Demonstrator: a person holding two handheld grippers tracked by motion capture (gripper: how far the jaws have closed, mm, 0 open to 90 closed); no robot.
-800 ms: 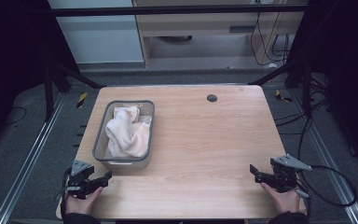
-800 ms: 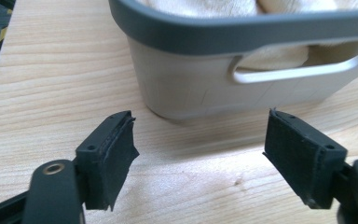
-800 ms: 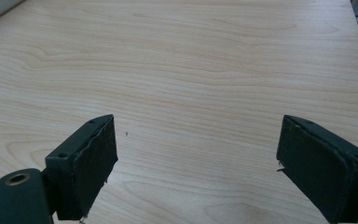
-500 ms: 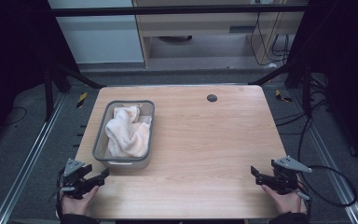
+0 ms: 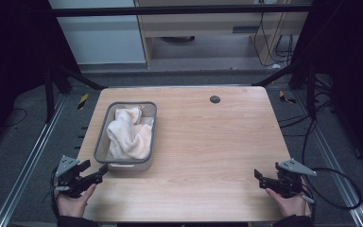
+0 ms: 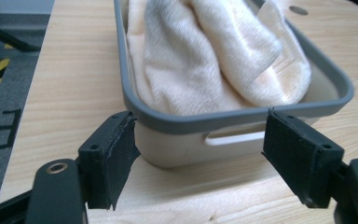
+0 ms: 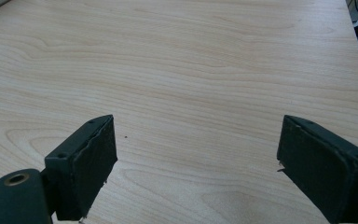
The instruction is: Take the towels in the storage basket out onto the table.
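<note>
While a cream towel lies heaped in the grey tray left of centre, both tongs rest near the frame's lower edge.
Left tongs gape wide just before the tray's near wall, gripping nothing; right tongs spread wide over bare desk at lower right.

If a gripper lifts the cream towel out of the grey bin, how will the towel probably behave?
The towel lies crumpled in soft folds, so it will likely sag and drape. Its fuzzy surface should grip well, not slip. It looks light, though it might snag the bin rim.
</note>
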